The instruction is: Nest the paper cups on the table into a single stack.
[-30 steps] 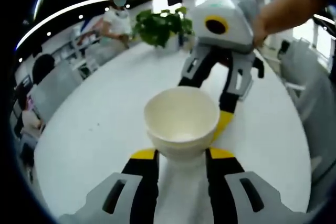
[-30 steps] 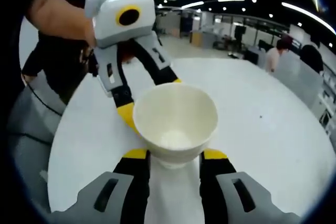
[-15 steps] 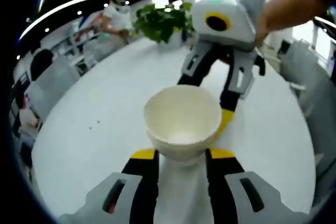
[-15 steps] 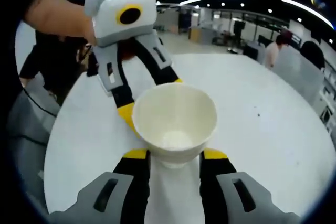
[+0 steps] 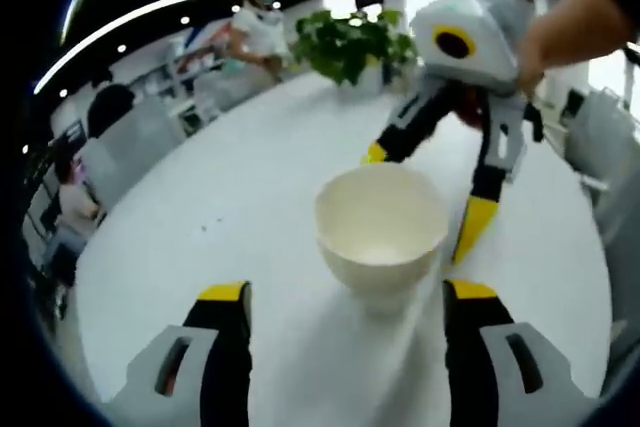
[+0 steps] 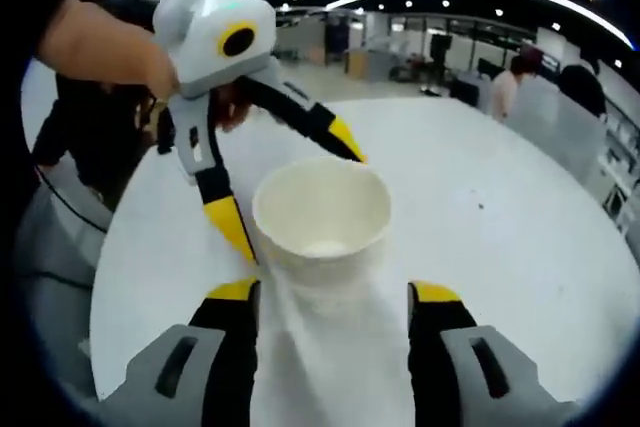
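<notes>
With both the left gripper and the right gripper spread wide and holding nothing, the cup stands alone at frame centre on the table, where a jaw swinging past its rim could tip it over.

My left gripper has its two jaws spread wide apart, with nothing between them. My right gripper is spread wide too. The two point at each other, and my bare hand holds the back of the left one.
</notes>
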### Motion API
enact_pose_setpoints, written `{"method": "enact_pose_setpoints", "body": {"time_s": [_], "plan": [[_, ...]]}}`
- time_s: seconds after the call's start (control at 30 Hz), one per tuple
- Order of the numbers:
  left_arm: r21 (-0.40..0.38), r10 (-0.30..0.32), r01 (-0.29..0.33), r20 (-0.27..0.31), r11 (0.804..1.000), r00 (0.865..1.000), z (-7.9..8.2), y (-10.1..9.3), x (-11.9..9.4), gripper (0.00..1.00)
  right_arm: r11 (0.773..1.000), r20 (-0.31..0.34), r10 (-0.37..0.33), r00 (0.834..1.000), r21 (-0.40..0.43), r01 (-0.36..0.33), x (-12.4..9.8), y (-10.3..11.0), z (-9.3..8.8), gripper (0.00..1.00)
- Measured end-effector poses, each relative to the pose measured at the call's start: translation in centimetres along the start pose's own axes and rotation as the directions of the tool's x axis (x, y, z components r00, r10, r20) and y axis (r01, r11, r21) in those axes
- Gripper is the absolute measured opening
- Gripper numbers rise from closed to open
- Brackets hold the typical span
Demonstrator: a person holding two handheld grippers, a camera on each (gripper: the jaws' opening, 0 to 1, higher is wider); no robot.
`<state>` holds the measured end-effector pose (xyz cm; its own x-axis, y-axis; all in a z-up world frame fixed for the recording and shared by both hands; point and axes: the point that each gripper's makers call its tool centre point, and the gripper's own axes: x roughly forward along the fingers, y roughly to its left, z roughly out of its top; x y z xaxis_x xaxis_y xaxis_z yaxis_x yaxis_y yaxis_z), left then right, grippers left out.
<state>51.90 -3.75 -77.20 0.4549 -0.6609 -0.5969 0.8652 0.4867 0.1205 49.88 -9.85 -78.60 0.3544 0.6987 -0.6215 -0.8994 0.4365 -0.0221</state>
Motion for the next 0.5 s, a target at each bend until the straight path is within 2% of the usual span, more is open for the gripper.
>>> {"method": "enact_pose_setpoints", "body": {"time_s": [0.07, 0.13, 0.2, 0.3, 0.33, 0.4, 0.43, 0.5], "plan": [[-0.042, 0.063, -0.062, 0.027, 0.997, 0.998, 0.2, 0.9, -1.1, 0.89, 0.999, 0.034, -0.043, 0.998, 0.019, 0.042, -1.3, -0.7, 0.2, 0.72], [-0.083, 0.085, -0.082, 0.044, 0.993, 0.995, 0.1, 0.9, -2.1, 0.92, 0.996, 0.069, -0.083, 0.994, 0.045, 0.080, -2.5, -1.1, 0.5, 0.77], [-0.112, 0.090, -0.082, 0.063, 0.990, 0.994, 0.1, 0.7, -2.8, 0.93, 0.993, 0.098, -0.110, 0.989, 0.063, 0.104, -3.7, -1.1, 0.5, 0.83], [-0.169, 0.122, -0.105, 0.094, 0.980, 0.988, -0.2, 0.0, -4.3, 0.98, 0.987, 0.108, -0.148, 0.983, 0.071, 0.141, -5.3, -0.7, -0.3, 0.90], [-0.166, 0.120, -0.102, 0.100, 0.981, 0.988, -0.3, -0.2, -4.4, 0.98, 0.987, 0.110, -0.150, 0.983, 0.072, 0.143, -5.5, -0.6, -0.4, 0.92], [-0.170, 0.130, -0.110, 0.111, 0.979, 0.985, -0.6, -0.9, -5.4, 0.98, 0.981, 0.121, -0.175, 0.977, 0.102, 0.163, -6.7, 0.0, -1.2, 0.93], [-0.173, 0.138, -0.114, 0.136, 0.978, 0.981, -0.6, -1.3, -5.9, 0.98, 0.979, 0.138, -0.184, 0.973, 0.116, 0.169, -7.0, 0.2, -1.2, 0.94], [-0.179, 0.145, -0.116, 0.157, 0.977, 0.977, -0.7, -1.7, -6.6, 0.98, 0.967, 0.149, -0.216, 0.965, 0.174, 0.189, -7.9, 0.5, -1.7, 0.94]]}}
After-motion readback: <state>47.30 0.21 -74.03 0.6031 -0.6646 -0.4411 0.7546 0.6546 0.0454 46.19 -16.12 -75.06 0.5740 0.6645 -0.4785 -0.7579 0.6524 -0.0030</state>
